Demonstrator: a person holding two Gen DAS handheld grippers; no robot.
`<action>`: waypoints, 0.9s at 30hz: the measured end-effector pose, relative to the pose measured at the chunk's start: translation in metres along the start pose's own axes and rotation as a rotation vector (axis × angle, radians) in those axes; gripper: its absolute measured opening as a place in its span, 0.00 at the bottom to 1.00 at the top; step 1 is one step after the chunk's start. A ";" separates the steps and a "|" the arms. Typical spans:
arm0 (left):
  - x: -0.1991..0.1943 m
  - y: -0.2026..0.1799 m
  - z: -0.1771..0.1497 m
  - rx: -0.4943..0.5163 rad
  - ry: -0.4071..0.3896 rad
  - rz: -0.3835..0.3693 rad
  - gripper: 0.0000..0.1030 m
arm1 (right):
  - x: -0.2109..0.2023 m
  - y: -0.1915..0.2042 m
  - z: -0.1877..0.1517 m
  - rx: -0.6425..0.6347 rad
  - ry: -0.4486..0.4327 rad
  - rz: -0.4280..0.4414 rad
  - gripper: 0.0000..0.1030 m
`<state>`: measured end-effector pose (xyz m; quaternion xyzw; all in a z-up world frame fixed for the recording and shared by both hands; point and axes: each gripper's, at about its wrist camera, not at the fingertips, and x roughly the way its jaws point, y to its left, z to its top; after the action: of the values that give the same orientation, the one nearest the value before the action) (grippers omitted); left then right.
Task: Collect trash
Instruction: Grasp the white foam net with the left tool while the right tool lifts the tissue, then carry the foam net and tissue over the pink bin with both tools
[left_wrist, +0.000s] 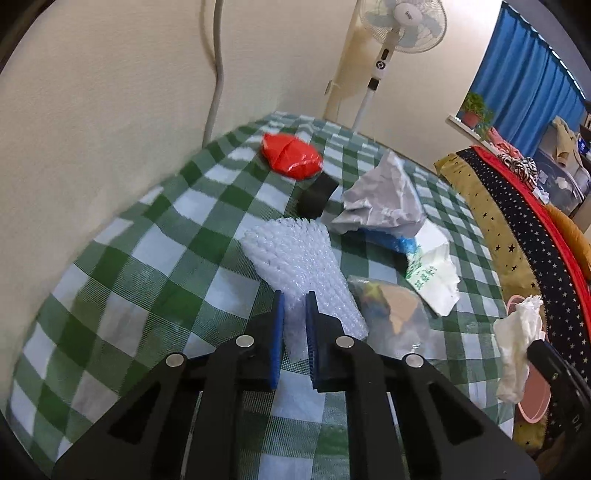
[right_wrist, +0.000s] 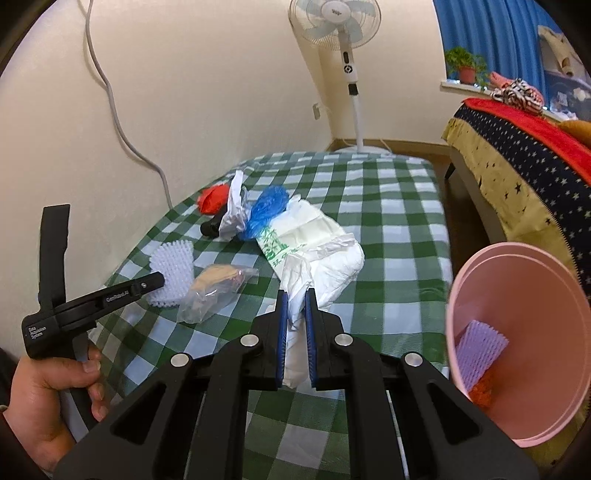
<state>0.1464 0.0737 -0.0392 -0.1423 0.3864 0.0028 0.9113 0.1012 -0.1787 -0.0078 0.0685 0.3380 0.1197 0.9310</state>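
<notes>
My left gripper (left_wrist: 294, 295) is shut on a white foam net sleeve (left_wrist: 295, 254) that lies on the green checked table (left_wrist: 147, 236); it also shows in the right wrist view (right_wrist: 173, 273). My right gripper (right_wrist: 295, 293) is shut on a crumpled white tissue (right_wrist: 325, 273), seen hanging in the left wrist view (left_wrist: 517, 343). A pink bin (right_wrist: 517, 332) at the table's right edge holds a purple foam net (right_wrist: 480, 350) and something orange. Other trash lies on the table: a red bag (left_wrist: 291, 155), a black block (left_wrist: 317, 195), a grey crumpled paper (left_wrist: 384, 199), a clear bag (left_wrist: 391, 306).
A blue plastic piece (right_wrist: 267, 210) and a white bag with green print (right_wrist: 295, 236) lie mid-table. A wall runs along the left. A standing fan (right_wrist: 347, 55) is behind the table. A bed with a starred cover (right_wrist: 517, 166) is on the right.
</notes>
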 end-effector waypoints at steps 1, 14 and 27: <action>-0.004 -0.001 0.001 0.006 -0.008 -0.003 0.11 | -0.005 -0.002 0.001 0.001 -0.007 -0.005 0.09; -0.052 -0.019 0.002 0.071 -0.102 -0.039 0.11 | -0.060 -0.015 0.019 0.001 -0.080 -0.049 0.10; -0.084 -0.048 0.000 0.149 -0.169 -0.120 0.11 | -0.104 -0.047 0.041 0.039 -0.113 -0.085 0.10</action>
<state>0.0924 0.0365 0.0324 -0.0965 0.2984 -0.0687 0.9471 0.0587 -0.2540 0.0780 0.0789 0.2897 0.0696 0.9513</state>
